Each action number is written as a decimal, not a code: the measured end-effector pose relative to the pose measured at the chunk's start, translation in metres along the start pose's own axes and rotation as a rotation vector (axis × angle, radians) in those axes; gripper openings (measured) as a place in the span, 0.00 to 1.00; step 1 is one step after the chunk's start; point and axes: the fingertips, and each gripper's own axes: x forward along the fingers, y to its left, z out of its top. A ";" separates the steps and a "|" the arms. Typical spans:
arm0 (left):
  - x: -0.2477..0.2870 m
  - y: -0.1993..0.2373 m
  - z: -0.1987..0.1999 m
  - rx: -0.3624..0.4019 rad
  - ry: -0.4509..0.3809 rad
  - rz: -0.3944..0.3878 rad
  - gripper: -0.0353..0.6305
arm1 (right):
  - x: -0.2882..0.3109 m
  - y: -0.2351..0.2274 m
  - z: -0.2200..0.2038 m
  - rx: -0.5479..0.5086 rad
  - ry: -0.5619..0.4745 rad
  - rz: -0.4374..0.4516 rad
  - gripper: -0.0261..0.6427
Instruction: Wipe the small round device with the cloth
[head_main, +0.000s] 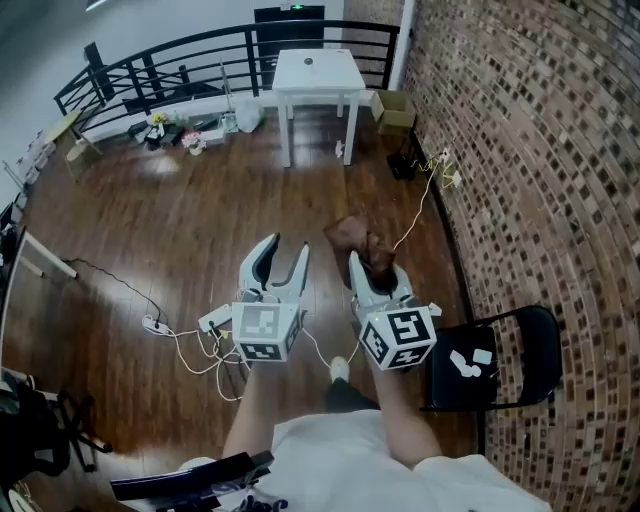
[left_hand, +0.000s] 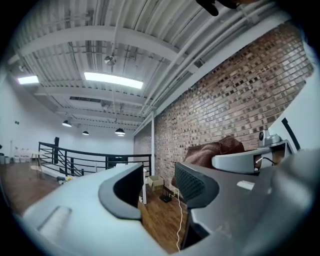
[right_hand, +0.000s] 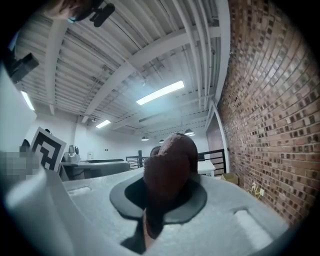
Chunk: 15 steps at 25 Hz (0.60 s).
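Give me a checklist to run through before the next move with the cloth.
1. Cloth held: ok. The right gripper is shut on the brown cloth.
2. Other gripper free: ok. The left gripper has its jaws apart, with nothing between them.
3. Device found: cannot tell. A small object sits on the white table, but it is too small to identify.
4. Table within reach: not ok. It stands far across the wooden floor from both grippers.
5. Footing: not ok. A white cable trails over the floor near the person's feet.
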 end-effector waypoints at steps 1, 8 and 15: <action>0.017 0.000 0.005 0.009 -0.008 0.004 0.38 | 0.012 -0.012 0.005 -0.004 -0.008 0.007 0.08; 0.108 -0.004 0.020 0.046 -0.021 0.037 0.37 | 0.069 -0.098 0.034 -0.011 -0.034 0.016 0.08; 0.159 0.005 0.000 0.059 0.034 0.074 0.37 | 0.104 -0.145 0.031 -0.009 -0.018 0.024 0.08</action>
